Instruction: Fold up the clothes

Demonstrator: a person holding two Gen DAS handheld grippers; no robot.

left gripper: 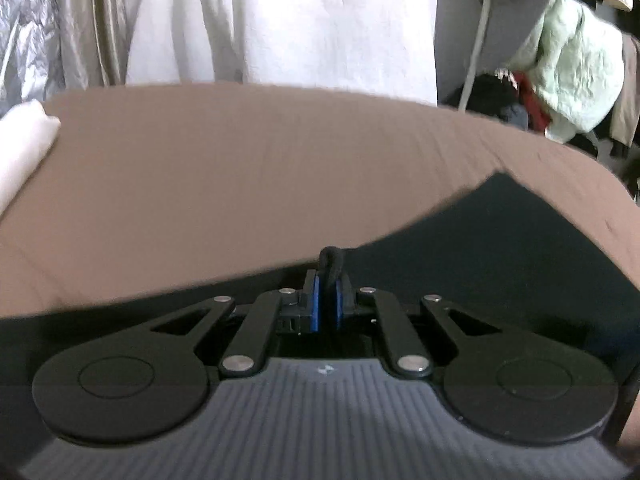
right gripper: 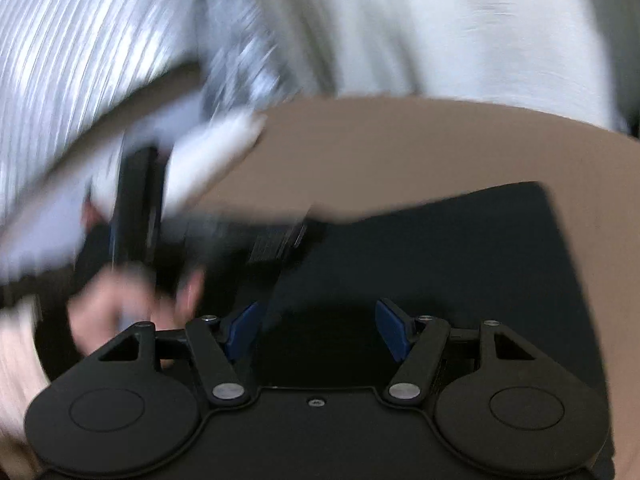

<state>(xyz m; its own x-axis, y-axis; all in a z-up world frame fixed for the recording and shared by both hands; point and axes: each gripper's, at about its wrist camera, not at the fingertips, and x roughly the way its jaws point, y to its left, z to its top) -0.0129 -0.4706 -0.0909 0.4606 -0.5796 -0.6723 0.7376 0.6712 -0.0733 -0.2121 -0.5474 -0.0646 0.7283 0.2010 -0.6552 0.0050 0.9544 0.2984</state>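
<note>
While the dark garment (left gripper: 500, 248) lies flat on the brown table (left gripper: 200, 184), the left claw (left gripper: 328, 300) pinches a small fold of its edge between blue pads. The right claw (right gripper: 316, 328) hovers over the cloth, jaws spread and empty. Folding appears barely begun: one edge gripped, no completed fold visible.

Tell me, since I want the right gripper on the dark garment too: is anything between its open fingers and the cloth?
Nothing visible. The right gripper is open just above the dark garment, which lies on the brown surface. The left gripper, already shut on a pinch of it, is off to the left, not between.
</note>
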